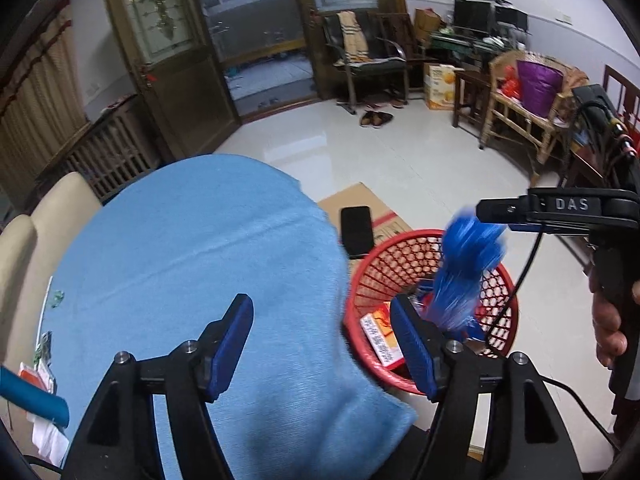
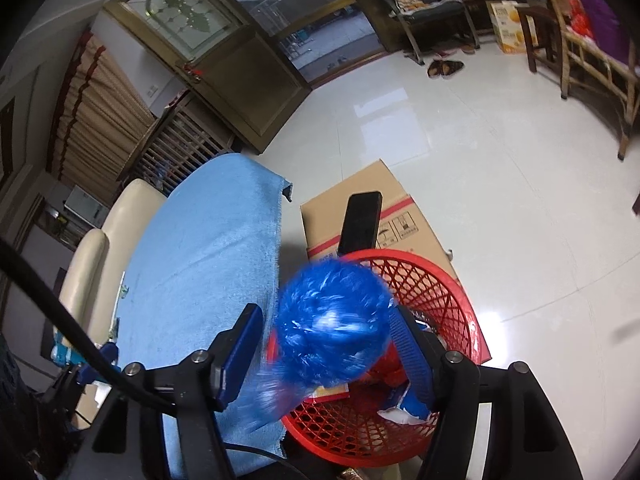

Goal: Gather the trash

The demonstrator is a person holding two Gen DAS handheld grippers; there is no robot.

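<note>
A crumpled blue plastic wrapper (image 2: pixel 332 328), blurred by motion, hangs free between the wide-apart jaws of my right gripper (image 2: pixel 324 344), over the red mesh basket (image 2: pixel 444 300). In the left wrist view the wrapper (image 1: pixel 464 276) is in the air below the right gripper's fingers (image 1: pixel 500 212) and above the basket (image 1: pixel 400 252), which holds a red and white packet (image 1: pixel 380 332) and other scraps. My left gripper (image 1: pixel 324 344) is open and empty over the blue tablecloth (image 1: pixel 192 264). Small scraps (image 1: pixel 40 368) lie at the table's left edge.
A cardboard box (image 2: pixel 384 196) with a black phone (image 2: pixel 362 220) on it stands behind the basket. A cream chair (image 2: pixel 104 240) is at the table's far side. Chairs, boxes and slippers line the far wall beyond white floor tiles (image 2: pixel 500 140).
</note>
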